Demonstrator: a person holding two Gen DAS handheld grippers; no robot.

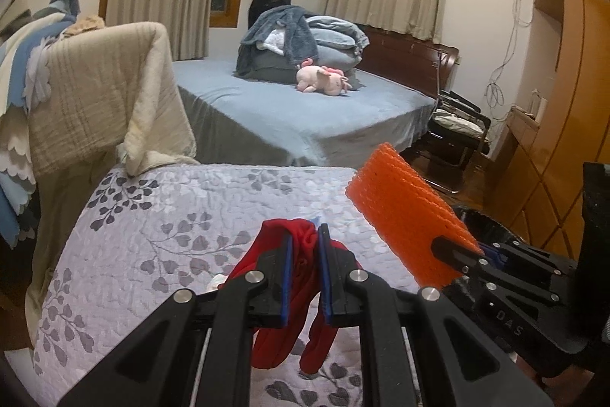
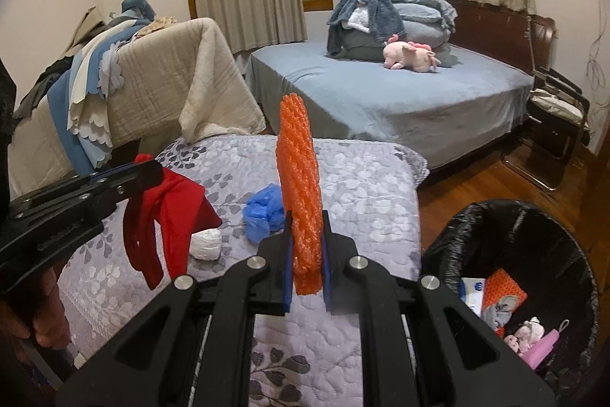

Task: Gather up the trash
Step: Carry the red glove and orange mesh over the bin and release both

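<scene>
Across the foreground lies a lavender quilt [image 2: 354, 178] printed with grey leaf sprigs, covering a low padded surface, and on it sit a crumpled blue plastic bag [image 2: 264, 208] and, just beside that, a small white paper wad [image 2: 206, 243]. Behind the quilt a bed with a blue sheet [image 2: 400, 94] carries a heap of grey-blue bedding [image 2: 389, 18] and a pink plush toy [image 2: 410, 54] lying on its side; beige curtains hang on the far wall, a wooden coat stand rises behind the heap, and a beige throw [image 2: 171, 79] drapes a piece of furniture to the left. On the wooden floor at the right stands a bin lined with a black bag [image 2: 507, 227], already holding an orange mesh piece [image 2: 501, 287], paper and pink scraps. The left gripper [image 1: 305, 273] is raised above the quilt with its blue-padded fingers pressed onto a red cloth [image 1: 282, 346], which hangs limp below them, clear of the surface. The right gripper [image 2: 308, 254] sits to its right, level and pointing toward the bed, its jaws pinching the lower end of an orange foam net sleeve [image 2: 298, 185] that stands upright between them, above the quilt's right half and near the bin.
</scene>
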